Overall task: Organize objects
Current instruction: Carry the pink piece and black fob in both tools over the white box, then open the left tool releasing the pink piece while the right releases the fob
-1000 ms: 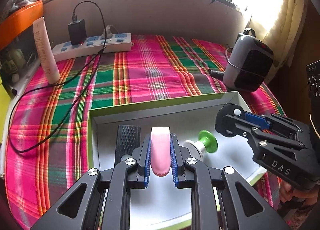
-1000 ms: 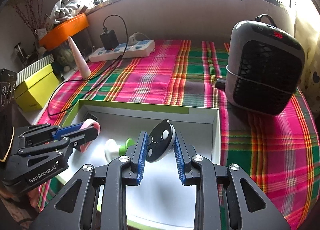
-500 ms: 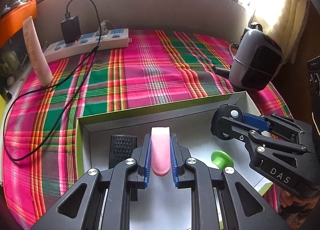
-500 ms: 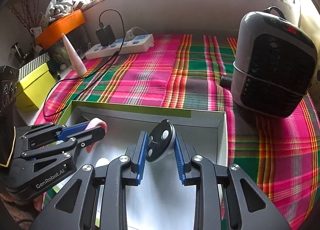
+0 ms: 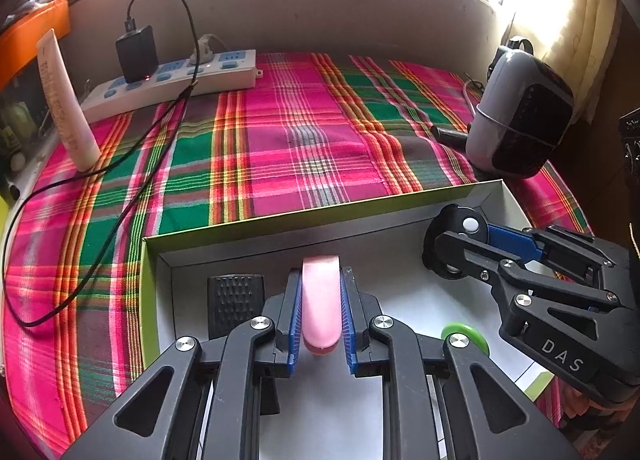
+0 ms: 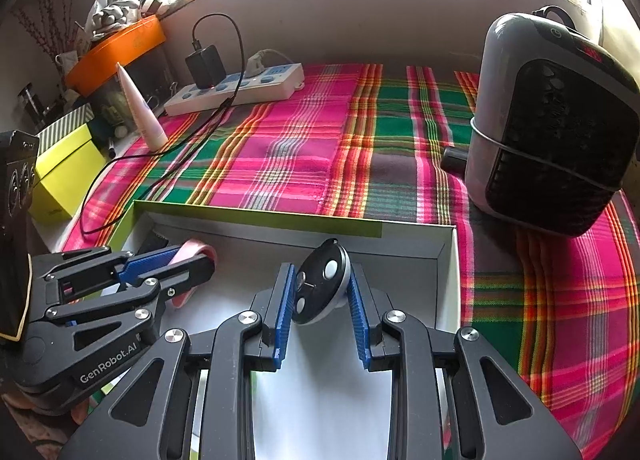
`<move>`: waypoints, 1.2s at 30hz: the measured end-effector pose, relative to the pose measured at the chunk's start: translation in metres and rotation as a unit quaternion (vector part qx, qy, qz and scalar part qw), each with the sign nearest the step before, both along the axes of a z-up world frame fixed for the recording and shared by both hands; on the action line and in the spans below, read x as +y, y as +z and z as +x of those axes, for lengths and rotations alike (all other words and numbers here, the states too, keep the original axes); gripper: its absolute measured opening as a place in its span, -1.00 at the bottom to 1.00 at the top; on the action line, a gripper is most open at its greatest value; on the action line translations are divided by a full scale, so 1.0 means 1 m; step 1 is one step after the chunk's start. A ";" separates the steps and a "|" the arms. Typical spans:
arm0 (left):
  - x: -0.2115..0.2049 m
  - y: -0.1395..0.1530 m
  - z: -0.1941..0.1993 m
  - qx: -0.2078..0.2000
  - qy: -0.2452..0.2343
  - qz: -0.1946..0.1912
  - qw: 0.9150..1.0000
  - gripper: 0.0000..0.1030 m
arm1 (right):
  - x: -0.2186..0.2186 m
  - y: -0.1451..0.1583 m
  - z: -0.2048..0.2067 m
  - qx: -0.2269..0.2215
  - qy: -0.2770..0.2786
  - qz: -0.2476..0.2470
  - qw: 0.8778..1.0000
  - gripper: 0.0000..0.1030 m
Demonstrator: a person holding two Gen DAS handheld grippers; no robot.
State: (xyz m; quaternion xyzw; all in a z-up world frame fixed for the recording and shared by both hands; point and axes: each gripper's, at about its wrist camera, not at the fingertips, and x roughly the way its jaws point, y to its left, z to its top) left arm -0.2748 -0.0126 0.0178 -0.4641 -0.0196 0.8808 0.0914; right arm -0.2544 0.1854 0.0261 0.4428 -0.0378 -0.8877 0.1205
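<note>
My left gripper [image 5: 320,280] is shut on a pink band [image 5: 321,300], held upright over the white tray with a green rim [image 5: 248,220]. In the right wrist view that left gripper [image 6: 200,260] holds the pink band [image 6: 192,254] at the tray's left side. My right gripper [image 6: 322,272] is shut on a round black remote with white buttons [image 6: 320,284] above the tray [image 6: 448,252]. From the left wrist view the right gripper [image 5: 444,244] and the remote [image 5: 466,226] hover at the tray's right corner. A black textured block [image 5: 234,300] and a green-capped piece [image 5: 466,338] lie inside the tray.
The tray rests on a pink and green plaid cloth [image 5: 288,140]. A white power strip [image 5: 172,80] with a black charger and trailing cable sits at the back left beside a pale tube [image 5: 66,104]. A grey heater [image 6: 556,124] stands at the right. A yellow box [image 6: 60,176] is far left.
Both wrist views have drawn back slightly, so the tray sits lower in frame and more cloth shows. The green-capped piece slid down toward the left gripper's body. Both grips are unchanged.
</note>
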 end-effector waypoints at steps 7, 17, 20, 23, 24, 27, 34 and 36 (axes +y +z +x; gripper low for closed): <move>0.000 -0.001 0.000 -0.002 0.000 0.001 1.000 -0.68 | -0.003 -0.001 -0.001 -0.006 0.006 -0.002 1.000 -0.46; 0.001 0.000 0.002 -0.002 -0.004 0.001 1.000 -0.47 | -0.003 -0.001 -0.001 -0.005 0.004 0.000 1.000 -0.41; 0.001 0.001 0.003 -0.001 -0.004 0.000 1.000 -0.41 | -0.004 0.001 0.000 -0.001 0.003 0.000 1.000 -0.13; 0.000 0.004 0.005 0.001 -0.004 0.000 1.000 -0.38 | -0.002 0.003 0.001 0.002 -0.003 -0.001 1.000 0.00; 0.001 0.005 0.006 0.001 -0.004 0.000 1.000 -0.37 | -0.001 0.003 0.002 0.001 -0.005 -0.001 1.000 0.00; 0.000 0.007 0.008 0.003 -0.002 0.000 1.000 -0.36 | -0.001 0.004 0.004 0.001 -0.009 0.002 1.000 0.00; 0.000 0.015 0.019 0.012 0.001 0.004 1.000 -0.31 | -0.002 0.010 0.014 0.006 -0.013 0.000 1.000 0.00; -0.002 0.017 0.023 0.013 0.003 0.006 1.000 -0.30 | -0.001 0.013 0.018 0.009 -0.013 0.000 1.000 0.00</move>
